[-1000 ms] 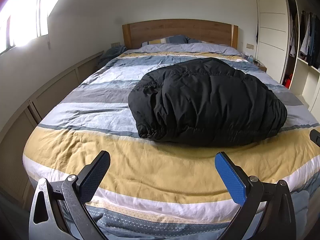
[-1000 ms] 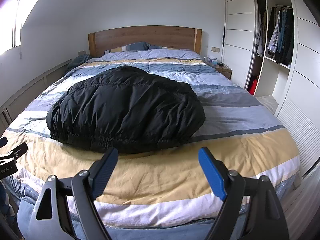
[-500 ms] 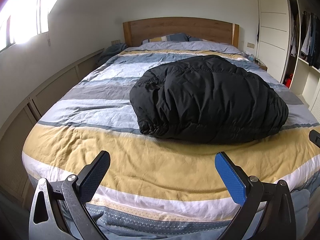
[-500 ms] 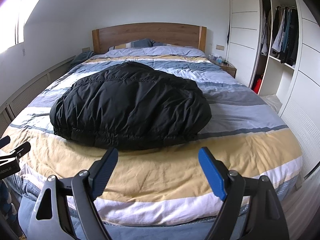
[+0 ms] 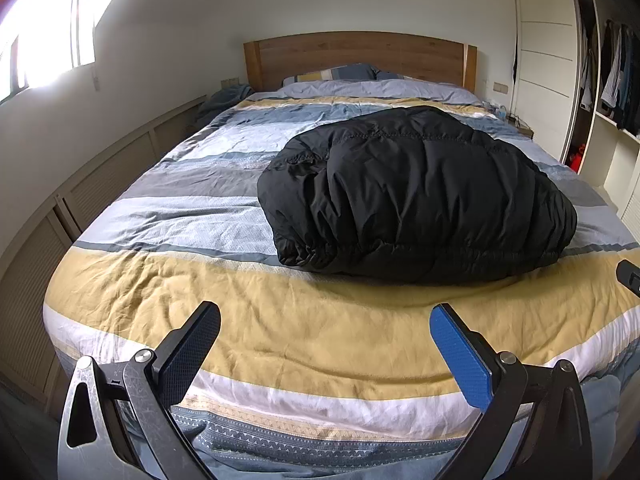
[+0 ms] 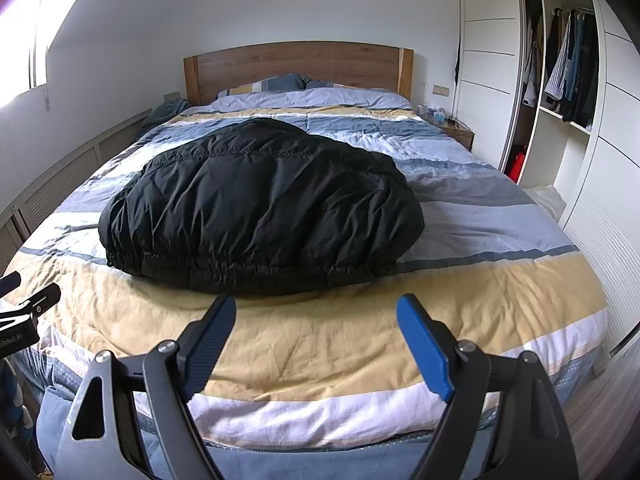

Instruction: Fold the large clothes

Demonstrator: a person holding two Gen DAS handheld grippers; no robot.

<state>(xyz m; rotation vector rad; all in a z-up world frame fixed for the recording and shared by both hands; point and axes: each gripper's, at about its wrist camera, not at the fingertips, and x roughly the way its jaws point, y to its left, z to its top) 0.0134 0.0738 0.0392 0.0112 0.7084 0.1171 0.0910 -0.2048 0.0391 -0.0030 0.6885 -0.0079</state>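
A black puffer jacket (image 5: 416, 196) lies bunched in a rounded heap on the striped duvet, its gathered hem toward me; it also shows in the right wrist view (image 6: 260, 208). My left gripper (image 5: 325, 322) is open and empty, held above the foot of the bed, well short of the jacket. My right gripper (image 6: 316, 314) is open and empty, also over the yellow stripe, close to the jacket's hem. The left gripper's edge shows at the left border of the right wrist view (image 6: 28, 304).
The bed (image 5: 168, 224) has a blue, grey and yellow striped duvet and a wooden headboard (image 5: 360, 56). A panelled wall (image 5: 80, 192) runs along the left. An open wardrobe (image 6: 560, 80) with hanging clothes and a nightstand (image 6: 456, 128) stand on the right.
Both grippers have shifted slightly, the views tilting a little lower toward the bed. The jacket has not moved. Both grippers stay open.
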